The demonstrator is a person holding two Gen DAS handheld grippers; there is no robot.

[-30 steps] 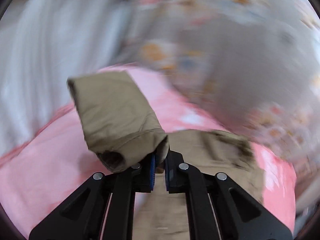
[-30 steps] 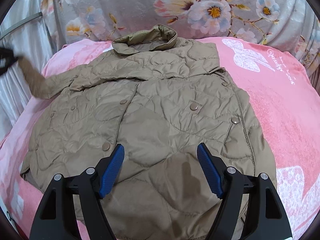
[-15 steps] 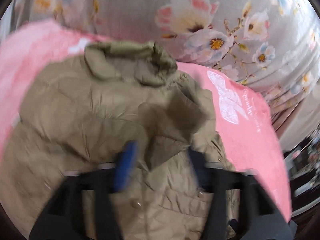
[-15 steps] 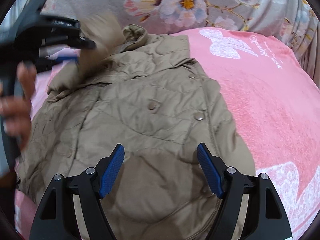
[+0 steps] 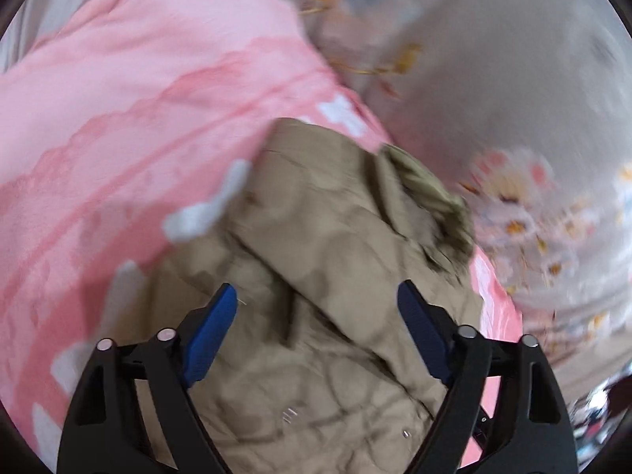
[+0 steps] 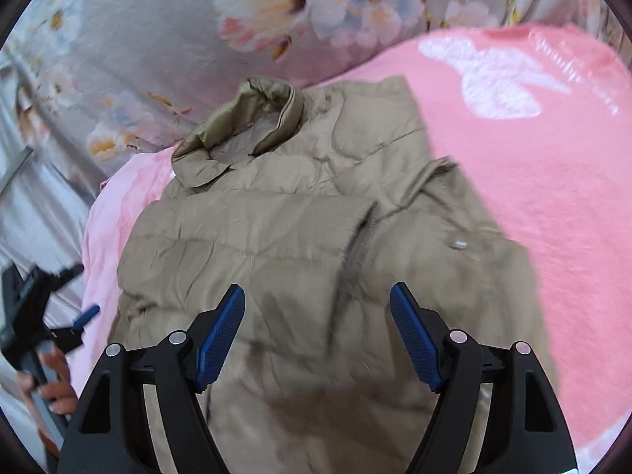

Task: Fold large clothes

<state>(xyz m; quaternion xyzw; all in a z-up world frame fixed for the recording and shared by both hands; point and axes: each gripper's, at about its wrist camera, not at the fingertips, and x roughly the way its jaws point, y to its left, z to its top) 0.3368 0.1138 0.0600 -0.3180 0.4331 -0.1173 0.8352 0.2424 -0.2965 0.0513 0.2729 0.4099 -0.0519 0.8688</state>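
A khaki quilted jacket [image 6: 276, 237] lies front-up on a pink blanket [image 6: 553, 197], collar [image 6: 245, 118] at the far end. Its left sleeve [image 6: 252, 225] lies folded across the chest. My right gripper [image 6: 316, 312] is open and empty, hovering over the jacket's lower half. My left gripper [image 5: 316, 308] is open and empty above the jacket [image 5: 316, 276] near its shoulder; that view is blurred. The left gripper also shows at the left edge of the right wrist view [image 6: 75, 316], off the jacket.
A grey floral sheet [image 6: 197, 39] covers the back behind the blanket. A pale curtain [image 6: 35, 213] hangs at the left. Bare pink blanket lies to the jacket's right, and on its left in the left wrist view [image 5: 118, 118].
My left gripper carried the sleeve over the jacket's chest, opened and let it go, then pulled back to the left. My right gripper stayed open and shifted toward the jacket.
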